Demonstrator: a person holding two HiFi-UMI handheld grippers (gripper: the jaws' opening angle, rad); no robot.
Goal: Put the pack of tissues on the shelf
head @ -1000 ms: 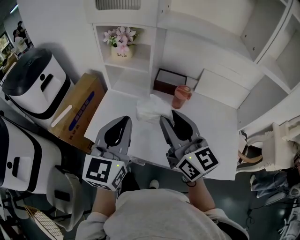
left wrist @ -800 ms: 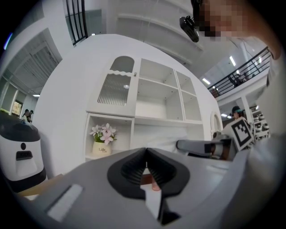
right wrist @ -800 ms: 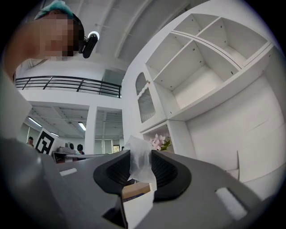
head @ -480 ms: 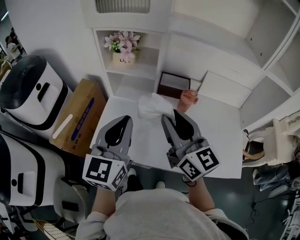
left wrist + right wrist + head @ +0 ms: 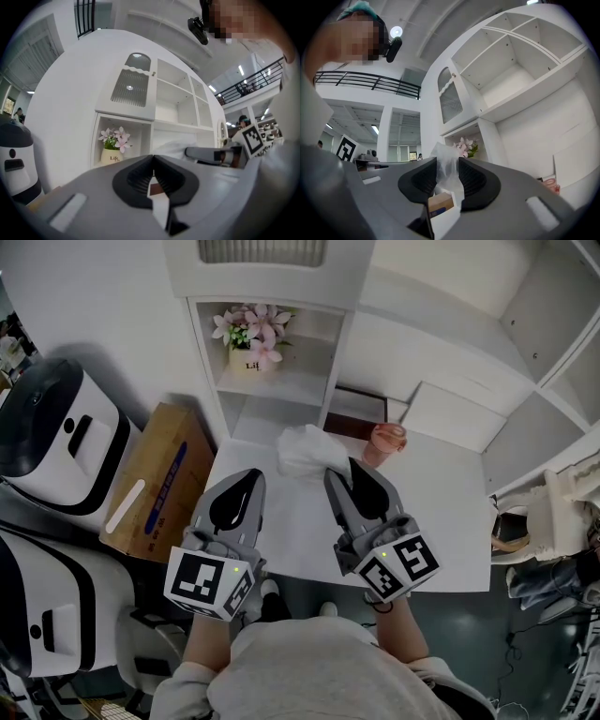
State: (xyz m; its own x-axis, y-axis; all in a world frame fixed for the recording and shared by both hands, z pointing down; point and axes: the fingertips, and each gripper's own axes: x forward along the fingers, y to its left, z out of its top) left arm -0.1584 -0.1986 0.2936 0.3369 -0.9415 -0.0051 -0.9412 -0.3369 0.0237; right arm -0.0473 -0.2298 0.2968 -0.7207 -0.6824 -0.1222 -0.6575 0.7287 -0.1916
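- Right claw (image 5: 354,472) has the pack of tissues (image 5: 302,448) pinched by its clear plastic wrap, jaws closed onto the film; the right gripper view shows the wrap bunched up between the pads (image 5: 472,176).
- The pack hangs off the claw's tip over the far-left corner of the white tabletop (image 5: 431,512), right in front of the shelf unit (image 5: 281,390).
- Left claw (image 5: 246,479) is alongside at the near-left part of the tabletop, jaws closed tip to tip with nothing in them.
- On the tabletop: a pink cup (image 5: 386,442) near the far edge, just right of the pack, and a dark brown box (image 5: 361,409) behind it against the far edge.
- The shelf unit is white with open compartments; a pot of pink flowers (image 5: 251,352) sits in the one above the tabletop's far-left corner.
- Off the left edge, a cardboard box (image 5: 155,484) on the floor, then two white-and-black machines (image 5: 56,427).
- Room looks tall and bright: white walls, a black balcony railing (image 5: 370,82) up high.
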